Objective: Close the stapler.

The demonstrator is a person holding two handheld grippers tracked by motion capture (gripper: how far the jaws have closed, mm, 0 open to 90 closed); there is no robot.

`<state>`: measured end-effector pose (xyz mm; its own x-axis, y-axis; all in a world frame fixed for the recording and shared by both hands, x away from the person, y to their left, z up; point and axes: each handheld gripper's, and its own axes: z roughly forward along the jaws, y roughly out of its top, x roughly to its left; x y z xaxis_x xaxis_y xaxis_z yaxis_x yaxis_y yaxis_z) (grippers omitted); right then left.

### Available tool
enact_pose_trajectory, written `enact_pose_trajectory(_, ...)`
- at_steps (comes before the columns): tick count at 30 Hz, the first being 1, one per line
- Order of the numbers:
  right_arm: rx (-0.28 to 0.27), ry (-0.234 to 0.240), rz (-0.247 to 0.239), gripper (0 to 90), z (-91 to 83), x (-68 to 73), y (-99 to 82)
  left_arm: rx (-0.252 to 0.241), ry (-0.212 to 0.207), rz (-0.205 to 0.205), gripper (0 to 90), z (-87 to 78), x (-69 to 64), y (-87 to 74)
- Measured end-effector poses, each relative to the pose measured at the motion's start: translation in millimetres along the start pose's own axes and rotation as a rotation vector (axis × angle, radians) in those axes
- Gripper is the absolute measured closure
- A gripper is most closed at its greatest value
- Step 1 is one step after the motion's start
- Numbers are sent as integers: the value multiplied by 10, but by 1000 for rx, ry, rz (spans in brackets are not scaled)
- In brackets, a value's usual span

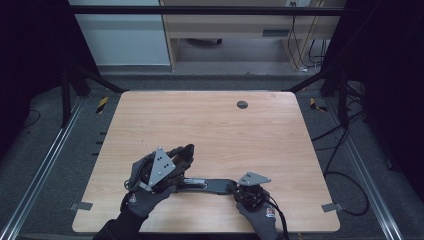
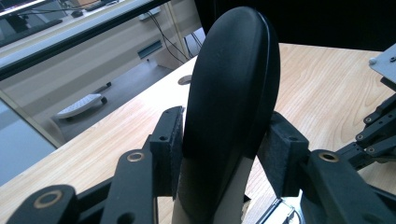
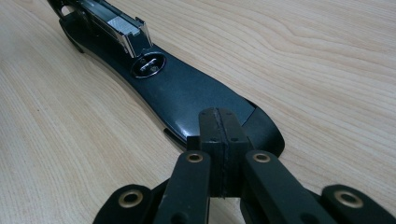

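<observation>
A black stapler (image 1: 210, 185) lies swung open near the front edge of the wooden table (image 1: 215, 130). Its flat base (image 3: 187, 93) stretches along the wood, and the metal staple channel (image 3: 121, 28) lies at the base's far end. My left gripper (image 1: 184, 154) holds the stapler's rounded black top cover (image 2: 233, 70) raised off the table, with a pad (image 2: 170, 140) pressed against each side of it. My right gripper (image 3: 219, 116) is shut with nothing between its jaws, and its tips rest on the near end of the base. In the high view it (image 1: 239, 189) sits at the stapler's right end.
A round cable hole (image 1: 242, 104) marks the table's far side. Beyond the table stand a wooden desk (image 1: 235, 25) and hanging cables (image 1: 310, 50). More cables (image 1: 345, 175) trail over the floor at the right. Black frame legs flank the table.
</observation>
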<state>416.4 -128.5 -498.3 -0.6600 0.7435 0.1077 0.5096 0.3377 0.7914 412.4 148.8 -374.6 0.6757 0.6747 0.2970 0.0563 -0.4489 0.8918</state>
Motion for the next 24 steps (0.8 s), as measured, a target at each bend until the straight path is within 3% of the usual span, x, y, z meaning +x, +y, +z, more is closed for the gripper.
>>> enact_pose_trajectory(8, -1, 0, 0, 900, 0, 4, -2, 20, -5, 45, 517, 114, -117, 21)
enact_pose_trajectory(24, -3, 9, -3, 900, 9, 18, -2, 43, -3, 91, 513, 216, -232, 31)
